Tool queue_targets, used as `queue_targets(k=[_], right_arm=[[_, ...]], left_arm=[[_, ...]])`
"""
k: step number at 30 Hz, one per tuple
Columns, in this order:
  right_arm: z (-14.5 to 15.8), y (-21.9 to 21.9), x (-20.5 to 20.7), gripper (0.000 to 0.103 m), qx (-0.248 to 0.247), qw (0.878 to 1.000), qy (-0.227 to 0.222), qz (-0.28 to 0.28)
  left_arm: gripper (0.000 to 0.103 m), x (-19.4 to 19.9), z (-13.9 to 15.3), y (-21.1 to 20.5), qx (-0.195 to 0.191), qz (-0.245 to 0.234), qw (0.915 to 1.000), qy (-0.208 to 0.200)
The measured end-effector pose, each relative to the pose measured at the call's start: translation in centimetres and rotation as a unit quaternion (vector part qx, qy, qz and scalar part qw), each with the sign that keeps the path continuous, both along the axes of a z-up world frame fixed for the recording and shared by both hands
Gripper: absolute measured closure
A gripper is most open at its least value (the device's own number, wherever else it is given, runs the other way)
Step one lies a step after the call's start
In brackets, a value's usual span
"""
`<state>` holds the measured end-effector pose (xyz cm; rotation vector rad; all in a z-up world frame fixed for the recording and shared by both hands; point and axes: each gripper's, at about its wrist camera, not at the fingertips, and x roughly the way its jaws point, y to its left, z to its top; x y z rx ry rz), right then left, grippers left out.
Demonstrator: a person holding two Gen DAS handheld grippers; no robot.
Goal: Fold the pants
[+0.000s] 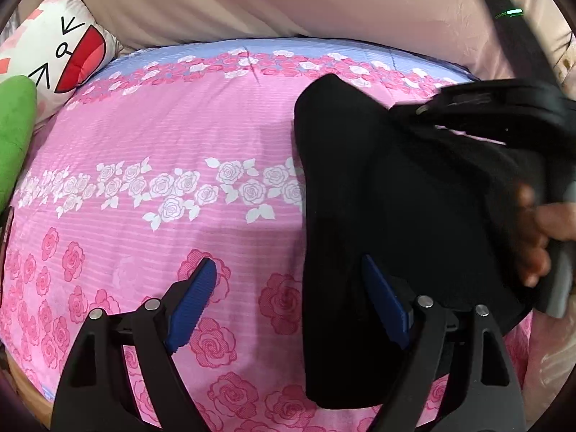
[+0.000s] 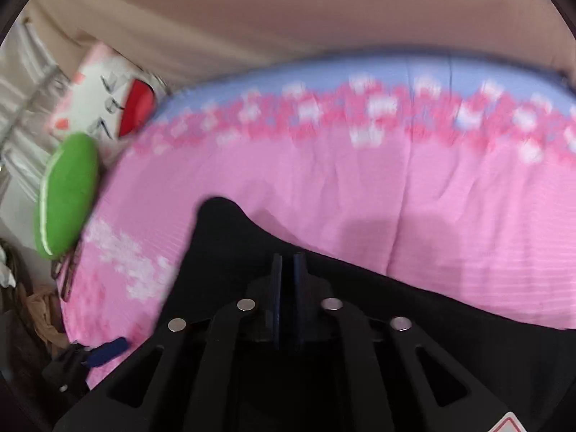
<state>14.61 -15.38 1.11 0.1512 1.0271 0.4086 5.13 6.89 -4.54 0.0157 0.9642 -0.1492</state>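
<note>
Pants [image 1: 378,216], plain black and soft, pinched by right gripper [image 2: 287,270] fingers; left gripper [image 1: 291,291] fingers apart over rose-print bed [image 1: 180,126].

The left gripper [image 1: 291,302] has its 2 blue fingers [image 1: 194,302] spread wide apart. The right gripper [image 2: 287,298] has its 2 fingers pressed almost together, with black cloth around them. The right hand [image 1: 543,241] grasps its handle.

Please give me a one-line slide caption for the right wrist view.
Right gripper shut on black pants, lifting them over the pink floral bedspread.
</note>
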Motion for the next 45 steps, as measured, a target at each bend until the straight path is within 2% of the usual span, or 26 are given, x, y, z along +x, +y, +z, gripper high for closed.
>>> queue_targets(k=[4,7,10,12,13,14,15,16,17,19,20,23,24,27,31,33,34,35,36,37,38,40,41,42,43,45], right_arm=[[0.2,-2.7,-3.7,0.096,-0.054,0.997,-0.017,-0.053],[1.0,-5.5,-6.7,0.096,-0.027,0.996,-0.037,-0.080],[-0.4,-8.0,-6.7,0.103,-0.104,0.988,-0.026,-0.110],[0.6,-10.0,-7.4,0.103,-0.044,0.991,-0.018,-0.125],[1.2,-10.3,-8.2,0.103,-0.050,0.990,-0.034,-0.129],[1.9,-10.2,-8.8,0.097,-0.069,0.987,-0.057,-0.134],[2.1,-10.8,-9.2,0.097,-0.098,0.982,-0.071,-0.146],[1.6,-11.3,-8.9,0.103,-0.114,0.979,-0.064,-0.154],[0.5,-12.3,-8.4,0.103,-0.121,0.979,-0.046,-0.156],[0.3,-14.1,-9.1,0.103,-0.067,0.983,-0.034,-0.166],[1.0,-14.5,-10.0,0.098,-0.052,0.983,-0.038,-0.170],[3.6,-15.8,-13.5,0.047,-0.059,0.975,-0.081,-0.200],[4.2,-16.6,-14.9,0.046,-0.056,0.973,-0.091,-0.205],[3.8,-18.7,-16.9,0.046,-0.030,0.974,-0.069,-0.214],[1.2,-20.7,-19.1,0.043,0.063,0.974,-0.022,-0.217],[0.0,-20.5,-19.5,0.045,0.078,0.974,-0.010,-0.212],[-0.1,-20.2,-19.7,0.052,0.080,0.975,-0.008,-0.208],[-0.2,-19.8,-19.7,0.073,0.084,0.976,-0.011,-0.200],[-0.2,-19.2,-19.4,0.082,0.080,0.978,-0.012,-0.194],[0.4,-18.3,-19.2,0.084,0.062,0.979,-0.023,-0.191],[1.0,-17.9,-19.3,0.085,0.061,0.981,-0.031,-0.184],[2.3,-17.0,-19.5,0.082,0.060,0.983,-0.049,-0.166],[2.4,-16.7,-19.5,0.074,0.047,0.985,-0.053,-0.160],[2.2,-16.8,-19.5,0.062,0.034,0.986,-0.050,-0.158],[1.6,-17.1,-19.4,0.060,0.019,0.984,-0.039,-0.172],[1.1,-18.0,-19.3,0.060,0.035,0.982,-0.021,-0.187]], left_arm=[[0.018,0.1,0.0,-0.2,0.007,0.005,1.0000,-0.003],[0.017,0.1,0.1,-0.6,0.019,0.008,0.9998,-0.004],[0.016,0.2,0.2,-1.2,0.026,0.008,0.9996,-0.009],[0.016,0.2,0.3,-1.6,0.039,0.013,0.9991,-0.011],[0.016,0.1,0.4,-1.8,0.047,0.015,0.9987,-0.014],[0.016,0.1,0.4,-1.8,0.050,0.018,0.9985,-0.015],[0.017,0.0,0.5,-1.9,0.053,0.019,0.9983,-0.015],[0.017,0.0,0.5,-2.0,0.056,0.020,0.9981,-0.016],[0.017,-0.1,0.6,-2.2,0.057,0.021,0.9980,-0.016],[0.018,-0.2,0.9,-2.4,0.060,0.021,0.9978,-0.017],[0.018,-0.5,1.2,-2.4,0.062,0.023,0.9977,-0.019],[0.010,-1.1,1.7,-2.0,0.022,0.011,0.9997,-0.008],[0.009,-1.3,1.8,-1.6,-0.016,0.002,0.9999,0.004],[0.006,-1.1,1.0,-1.1,-0.080,-0.005,0.9962,0.034],[0.006,-0.4,-0.7,-0.7,-0.123,0.010,0.9906,0.059],[0.028,-0.2,-1.1,-0.6,-0.155,-0.007,0.9856,0.067],[0.045,0.0,-1.1,-0.7,-0.173,-0.021,0.9818,0.075],[0.070,0.0,-0.6,-0.4,-0.163,-0.009,0.9841,0.069],[0.076,-0.1,-0.1,-0.3,-0.155,-0.009,0.9859,0.062],[0.080,-0.2,0.7,0.2,-0.158,-0.011,0.9858,0.055],[0.080,-0.3,1.3,0.7,-0.165,-0.016,0.9847,0.052],[0.078,-0.3,1.8,1.2,-0.144,-0.019,0.9884,0.044],[0.076,-0.3,1.7,1.1,-0.120,-0.020,0.9917,0.040],[0.075,-0.6,1.7,1.0,-0.068,-0.003,0.9973,0.027],[0.069,-0.9,2.1,0.9,-0.046,-0.001,0.9989,0.012],[0.044,-2.2,3.5,0.3,-0.040,-0.017,0.9990,-0.014]])
